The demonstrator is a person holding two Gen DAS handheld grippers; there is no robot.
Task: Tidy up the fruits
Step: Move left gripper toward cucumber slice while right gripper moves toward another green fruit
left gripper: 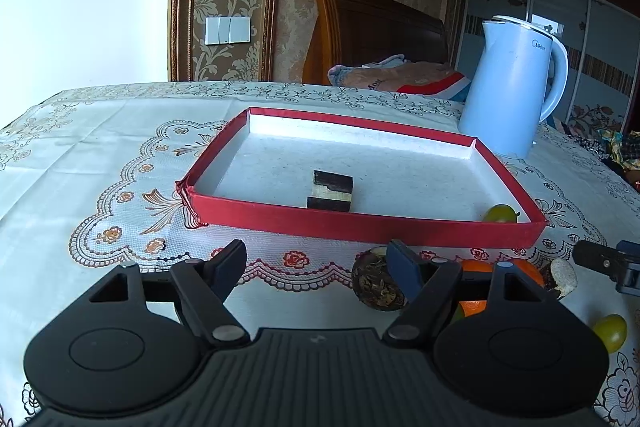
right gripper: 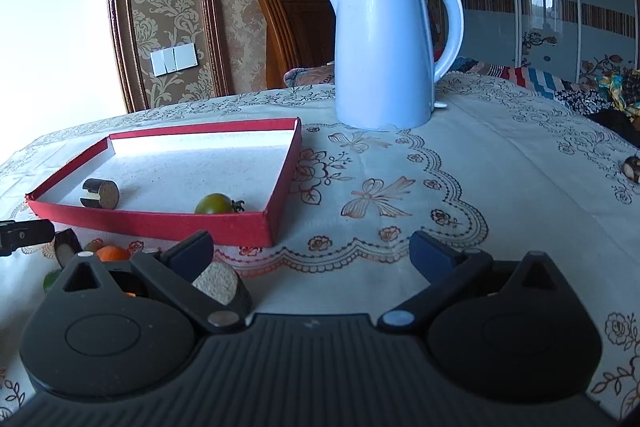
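Both tools empty, jaws wide: left tool (left gripper: pixel 318 263), right tool (right gripper: pixel 312 253). Loose fruit lay on the counter (left gripper: pixel 100 155) in front of the red tray (left gripper: pixel 360 225), between the tools, about equally near both. Count: one orange (left gripper: pixel 474 267), two green tomatoes, one in tray (right gripper: pixel 214 203), one outside (left gripper: pixel 610 333).

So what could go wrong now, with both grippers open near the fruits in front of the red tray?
1. The left gripper could nudge the round dried fruit beside its finger.
2. The tray's red wall may catch fruit lifted too low.
3. The green tomato may roll if the tray is bumped.
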